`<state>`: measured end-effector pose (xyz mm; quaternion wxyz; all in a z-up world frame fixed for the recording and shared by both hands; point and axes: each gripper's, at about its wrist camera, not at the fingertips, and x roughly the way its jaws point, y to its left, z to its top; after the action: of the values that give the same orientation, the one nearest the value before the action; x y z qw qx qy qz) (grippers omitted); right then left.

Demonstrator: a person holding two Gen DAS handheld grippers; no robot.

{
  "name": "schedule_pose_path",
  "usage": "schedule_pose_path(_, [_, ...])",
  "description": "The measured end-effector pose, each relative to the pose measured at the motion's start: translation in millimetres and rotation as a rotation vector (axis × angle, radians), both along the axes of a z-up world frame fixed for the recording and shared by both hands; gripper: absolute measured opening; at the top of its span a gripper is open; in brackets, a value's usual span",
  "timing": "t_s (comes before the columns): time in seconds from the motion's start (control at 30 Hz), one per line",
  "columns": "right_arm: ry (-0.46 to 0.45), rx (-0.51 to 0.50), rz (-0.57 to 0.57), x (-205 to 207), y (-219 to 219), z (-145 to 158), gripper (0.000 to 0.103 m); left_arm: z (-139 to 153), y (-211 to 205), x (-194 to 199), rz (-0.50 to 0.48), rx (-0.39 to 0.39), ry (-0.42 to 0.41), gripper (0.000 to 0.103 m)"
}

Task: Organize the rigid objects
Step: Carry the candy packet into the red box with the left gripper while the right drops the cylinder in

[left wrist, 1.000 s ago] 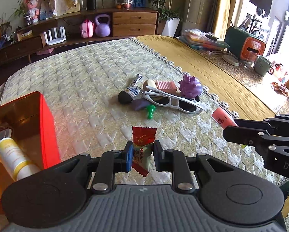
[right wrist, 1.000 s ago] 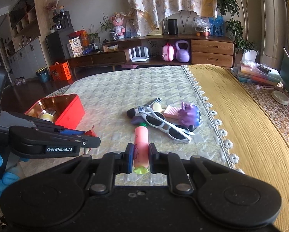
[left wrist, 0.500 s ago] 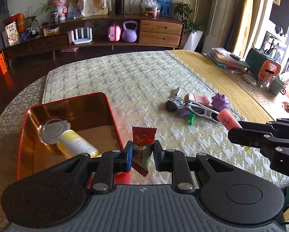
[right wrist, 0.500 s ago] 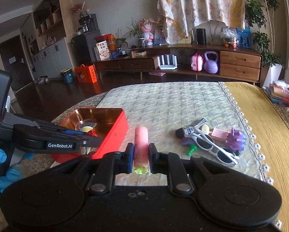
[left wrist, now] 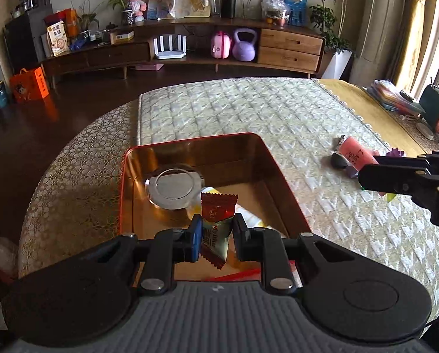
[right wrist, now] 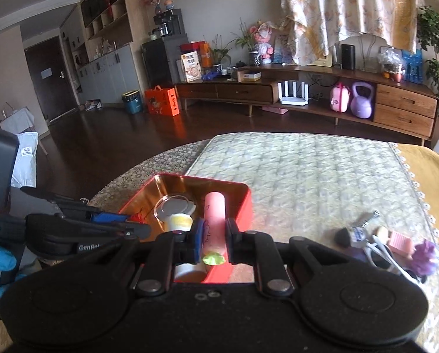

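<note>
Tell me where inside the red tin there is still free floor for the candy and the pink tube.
In the tin, bare floor lies along the far wall and in the right half, behind the candy. The left-centre is crowded by the round lid and the yellow bottle. The tube hangs above the right side.

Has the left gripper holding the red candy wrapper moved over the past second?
Yes. The left gripper with the red candy wrapper swung leftward, away from the sunglasses pile, and is now above the red metal tin.

A quilted table (left wrist: 249,111) carries a red tin (left wrist: 281,173) and, well apart, sunglasses (right wrist: 384,253) among small clutter.
</note>
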<state>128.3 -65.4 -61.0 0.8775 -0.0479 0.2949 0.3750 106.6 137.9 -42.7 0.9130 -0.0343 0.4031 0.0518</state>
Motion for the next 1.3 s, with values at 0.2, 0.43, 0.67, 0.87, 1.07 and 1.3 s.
schedule_pose_path(0.2, [0.011,-0.049,0.024,24,34,-13,0.015,-14,23,8,0.031,-0.006,0.046,0.021])
schedule_pose_path(0.43, [0.006,-0.13,0.04,45,68,-35,0.015,-31,35,21,0.038,-0.015,0.101,0.021])
schedule_pose_path(0.67, [0.032,-0.209,0.053,60,93,-58,0.015,-44,40,32,0.037,-0.008,0.143,0.021])
schedule_pose_path(0.87, [0.037,-0.251,0.078,59,105,-68,0.015,-51,40,38,0.029,0.0,0.169,0.021])
schedule_pose_path(1.07, [0.063,-0.267,0.095,58,110,-75,0.015,-55,41,43,0.028,-0.004,0.174,0.021])
schedule_pose_path(1.3, [0.073,-0.253,0.088,54,106,-72,0.016,-57,37,50,0.024,0.016,0.178,0.021])
